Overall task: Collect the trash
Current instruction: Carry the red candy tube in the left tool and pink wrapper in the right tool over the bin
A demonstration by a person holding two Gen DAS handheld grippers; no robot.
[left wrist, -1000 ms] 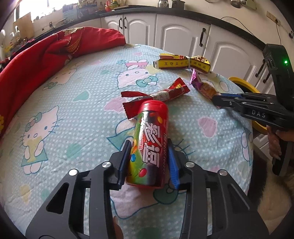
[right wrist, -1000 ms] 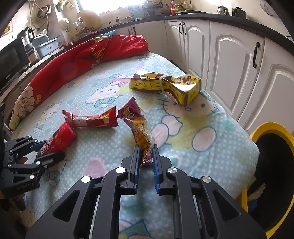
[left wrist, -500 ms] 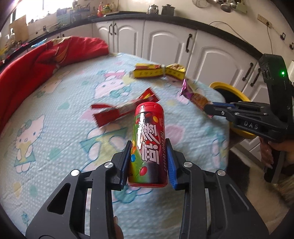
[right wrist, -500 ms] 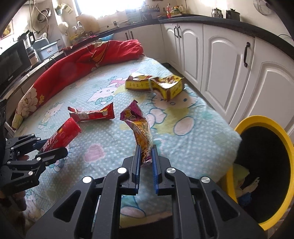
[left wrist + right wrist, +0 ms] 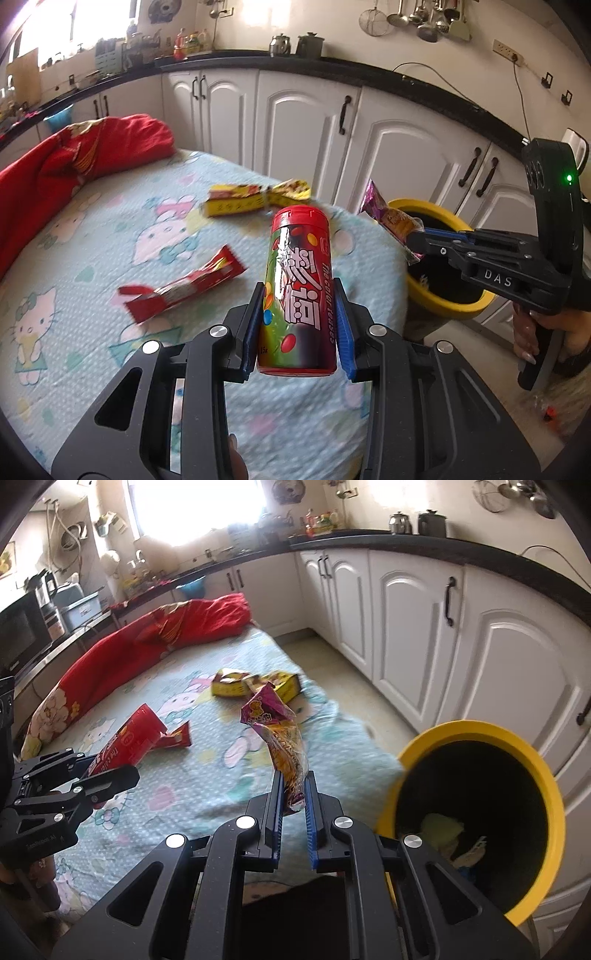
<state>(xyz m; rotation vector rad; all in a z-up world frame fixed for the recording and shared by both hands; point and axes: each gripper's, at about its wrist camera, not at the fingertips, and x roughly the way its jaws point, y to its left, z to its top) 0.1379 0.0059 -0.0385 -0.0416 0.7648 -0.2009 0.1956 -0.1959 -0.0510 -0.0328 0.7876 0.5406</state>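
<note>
On the far left of the bed, a red quilt (image 5: 74,155) lies bunched along the edge of the blue cartoon-cat sheet (image 5: 74,258). To the right of it, two pieces of trash lie on the sheet: a red snack wrapper (image 5: 181,288) and, farther back, a crushed yellow box (image 5: 255,197) with writing too blurred to read.

Next comes the left gripper (image 5: 297,328). Its jaws are clamped on the two sides of a red candy tube (image 5: 299,291), which is held upright in the air above the sheet. On the tube I can read large white Chinese characters and a line in English that looks like "The color teases", though the letters are small.

More to the right, the right gripper (image 5: 293,805) has its jaws pinched on the lower end of a purple and yellow snack wrapper (image 5: 277,731), which stands up from the jaws, lifted off the bed and near the bin. The body of this gripper carries the letters "DAS", seen in the left wrist view.

At the far right stands the yellow bin (image 5: 550,786), black inside, with some trash already at the bottom.

My judgement: the task is in its middle. Two items are picked up but not yet dropped, and two more wait on the sheet
</note>
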